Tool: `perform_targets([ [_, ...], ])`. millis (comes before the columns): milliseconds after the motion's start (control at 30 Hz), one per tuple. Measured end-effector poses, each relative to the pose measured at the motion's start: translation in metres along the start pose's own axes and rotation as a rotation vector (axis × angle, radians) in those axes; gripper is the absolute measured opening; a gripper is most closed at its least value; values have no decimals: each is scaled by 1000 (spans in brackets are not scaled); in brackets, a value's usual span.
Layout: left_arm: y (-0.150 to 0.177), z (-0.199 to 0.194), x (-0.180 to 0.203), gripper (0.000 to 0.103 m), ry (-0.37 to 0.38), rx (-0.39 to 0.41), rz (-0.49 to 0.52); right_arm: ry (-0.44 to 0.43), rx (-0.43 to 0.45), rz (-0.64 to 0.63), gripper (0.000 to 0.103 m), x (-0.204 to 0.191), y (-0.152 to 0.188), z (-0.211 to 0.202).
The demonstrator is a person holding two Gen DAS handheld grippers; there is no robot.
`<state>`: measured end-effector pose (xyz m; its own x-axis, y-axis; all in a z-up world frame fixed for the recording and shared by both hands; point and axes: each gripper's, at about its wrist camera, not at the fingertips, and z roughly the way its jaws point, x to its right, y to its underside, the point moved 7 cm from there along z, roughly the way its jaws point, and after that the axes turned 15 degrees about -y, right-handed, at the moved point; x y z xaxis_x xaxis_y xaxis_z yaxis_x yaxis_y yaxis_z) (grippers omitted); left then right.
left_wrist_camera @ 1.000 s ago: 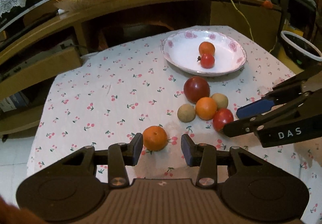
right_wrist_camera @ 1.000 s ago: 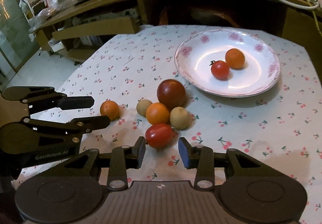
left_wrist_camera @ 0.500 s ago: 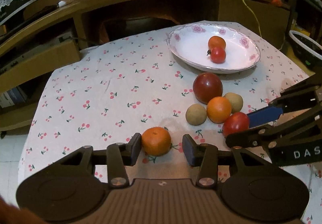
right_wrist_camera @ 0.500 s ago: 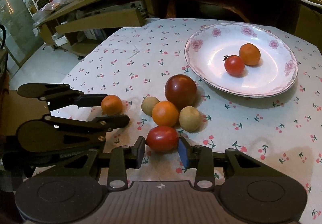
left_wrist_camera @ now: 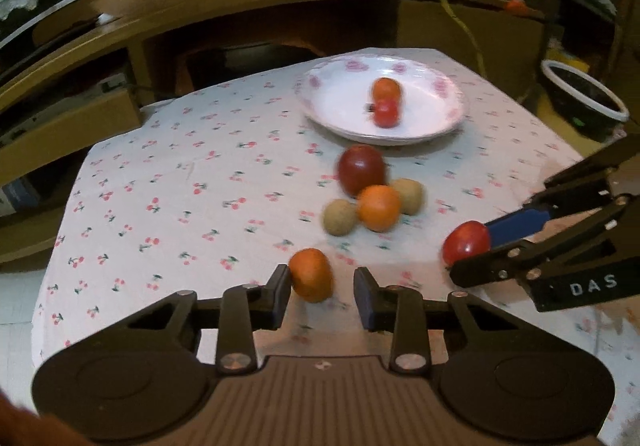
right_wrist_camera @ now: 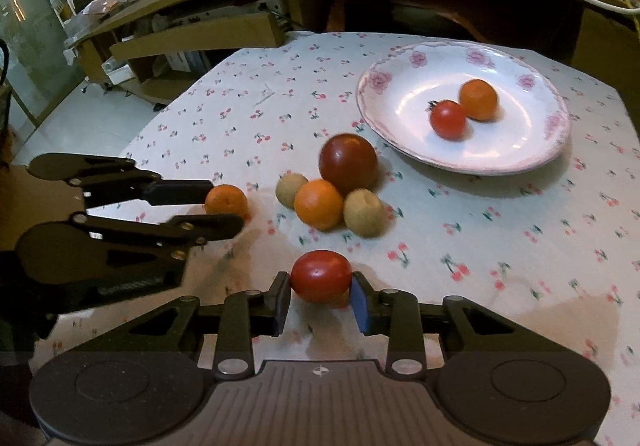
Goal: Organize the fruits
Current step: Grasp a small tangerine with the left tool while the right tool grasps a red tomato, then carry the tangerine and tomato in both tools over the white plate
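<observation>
Both units pitched steeply down at the bench (right_wrist_camera: 500, 230) when I checked. My right hand-held gripper (right_wrist_camera: 320, 296) had its jaws just closing, and both pads pinched the glossy red tomato (right_wrist_camera: 321, 275), near the bench's front edge, clear of the fruit cluster. My left hand-held gripper (left_wrist_camera: 322, 296) was also just closing around the small dimpled orange (left_wrist_camera: 311, 274): one pad touched its side, the other pad stood a gap away, so not clamped. Cluster mid-bench: smooth dark-red round fruit (right_wrist_camera: 348, 163), an orange (right_wrist_camera: 319, 204) and two matte brown fuzzy ovals (right_wrist_camera: 364, 212), all touching. Glazed white plate (right_wrist_camera: 404, 73) with pink flower rim sat beyond, holding a small tomato and an orange. Cloth was cherry-printed.
</observation>
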<state>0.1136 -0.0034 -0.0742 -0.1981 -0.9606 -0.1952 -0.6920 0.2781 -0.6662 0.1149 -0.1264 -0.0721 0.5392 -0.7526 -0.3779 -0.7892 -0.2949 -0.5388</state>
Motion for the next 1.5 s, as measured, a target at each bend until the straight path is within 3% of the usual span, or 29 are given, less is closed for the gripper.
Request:
perform_targets([
  [133, 6, -8, 12, 40, 4, 2, 40, 14, -14, -9, 33, -4, 17, -13],
  [333, 7, -10, -4, 40, -36, -5, -16, 28, -18, 7, 33, -4, 31, -25],
  [733, 1, 11, 23, 41, 11, -13, 30, 30, -5, -8, 34, 4, 24, -13],
  [1000, 1, 19, 24, 46, -1, -14, 27, 19, -9, -50, 35, 3, 24, -12],
  [1167, 1, 21, 23, 48, -6, -2, 29, 17, 7, -38, 43, 6, 22, -14],
  [1333, -1, 21, 24, 47, -7, 2, 30, 21, 6, -53, 43, 5, 20, -9],
  [1433, -1, 20, 26, 42, 0, 1, 32, 18, 5, -56, 43, 5, 19, -8],
  [1500, -2, 19, 28, 39, -3, 5, 46, 11, -1, -58, 35, 4, 17, -7],
])
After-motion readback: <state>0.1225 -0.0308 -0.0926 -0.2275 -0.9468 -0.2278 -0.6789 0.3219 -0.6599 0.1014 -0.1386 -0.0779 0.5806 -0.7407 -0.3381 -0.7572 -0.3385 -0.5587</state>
